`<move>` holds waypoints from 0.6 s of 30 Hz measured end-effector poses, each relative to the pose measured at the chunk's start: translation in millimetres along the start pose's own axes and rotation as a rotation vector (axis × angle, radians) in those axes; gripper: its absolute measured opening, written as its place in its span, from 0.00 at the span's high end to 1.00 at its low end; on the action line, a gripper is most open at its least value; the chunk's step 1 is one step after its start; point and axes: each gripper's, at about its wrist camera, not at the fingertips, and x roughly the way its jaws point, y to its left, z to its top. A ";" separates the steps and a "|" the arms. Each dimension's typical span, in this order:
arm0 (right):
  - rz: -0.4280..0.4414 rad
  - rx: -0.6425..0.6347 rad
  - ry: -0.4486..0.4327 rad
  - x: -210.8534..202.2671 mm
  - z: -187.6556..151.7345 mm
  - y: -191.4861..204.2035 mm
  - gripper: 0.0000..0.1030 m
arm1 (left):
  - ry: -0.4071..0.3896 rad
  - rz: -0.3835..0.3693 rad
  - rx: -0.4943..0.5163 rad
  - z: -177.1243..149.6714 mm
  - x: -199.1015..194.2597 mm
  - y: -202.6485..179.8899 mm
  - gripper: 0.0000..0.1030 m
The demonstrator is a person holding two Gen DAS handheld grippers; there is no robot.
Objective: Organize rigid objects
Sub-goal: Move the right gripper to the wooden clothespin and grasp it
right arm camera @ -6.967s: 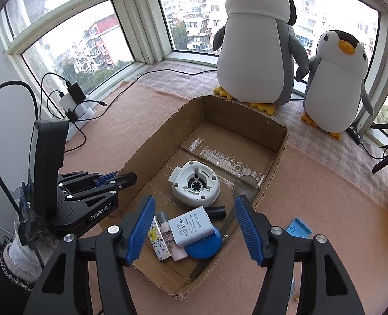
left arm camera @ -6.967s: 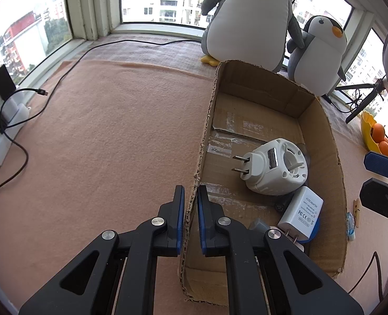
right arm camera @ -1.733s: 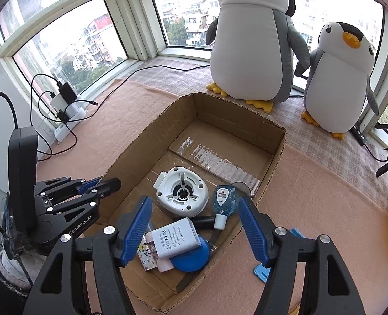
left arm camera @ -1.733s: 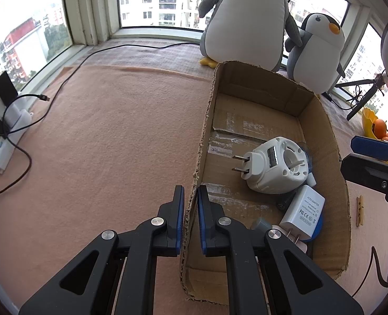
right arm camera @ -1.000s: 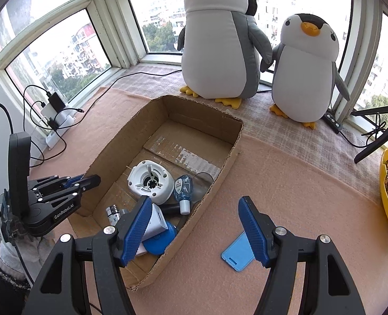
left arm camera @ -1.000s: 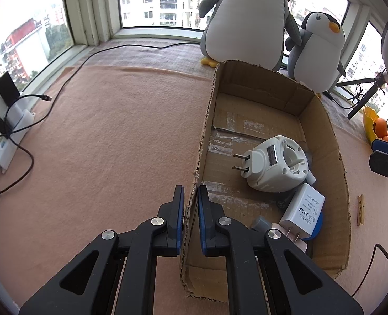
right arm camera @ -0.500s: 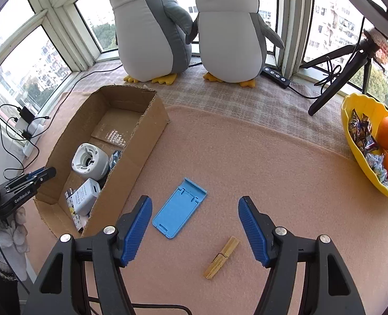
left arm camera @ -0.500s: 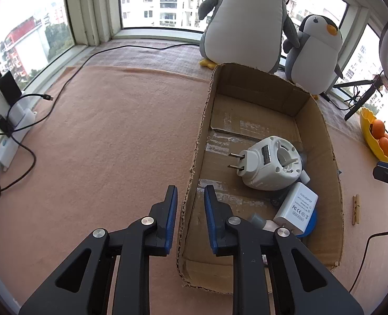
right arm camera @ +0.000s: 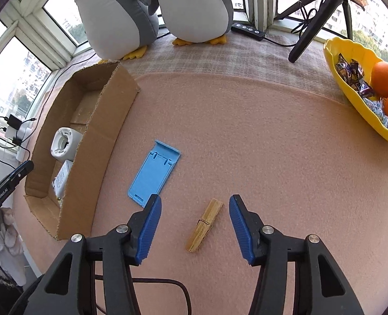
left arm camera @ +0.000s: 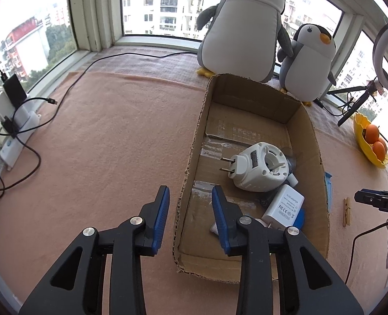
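Observation:
A wooden clothespin (right arm camera: 204, 225) lies on the pink cloth between the fingers of my right gripper (right arm camera: 195, 210). Its jaws are closing and the pads do not touch the pin. A blue phone stand (right arm camera: 154, 173) lies flat just to the left of it. The cardboard box (left arm camera: 317, 157) holds a round white plug adapter (left arm camera: 256, 168), a white charger (left arm camera: 285, 204) and smaller items. My left gripper (left arm camera: 190, 197) straddles the box's near left wall. Its jaws are opening and both pads stand off the cardboard.
Two plush penguins (right arm camera: 152, 8) stand behind the box by the window. A yellow bowl (right arm camera: 351, 78) with oranges and sweets sits at the right, and a black tripod (right arm camera: 314, 18) behind it. A power strip with cables (left arm camera: 12, 128) lies far left. A dark cable (right arm camera: 167, 283) runs under my right gripper.
My left gripper's jaws have spread away from the box wall. My right gripper has swung from over the box to the right and down over the clothespin, and its jaws have narrowed.

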 end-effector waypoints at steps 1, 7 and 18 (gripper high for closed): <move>0.003 0.007 0.010 2.6 -1.1 -1.7 0.57 | -0.002 0.000 0.001 -0.2 -1.9 0.1 0.69; 0.011 0.029 0.062 15.5 -7.1 -5.2 0.64 | -0.003 -0.002 -0.018 -5.4 -9.6 4.4 0.69; -0.047 -0.009 0.105 32.2 -12.6 0.3 0.81 | 0.004 0.000 -0.055 -22.6 -22.2 10.9 0.69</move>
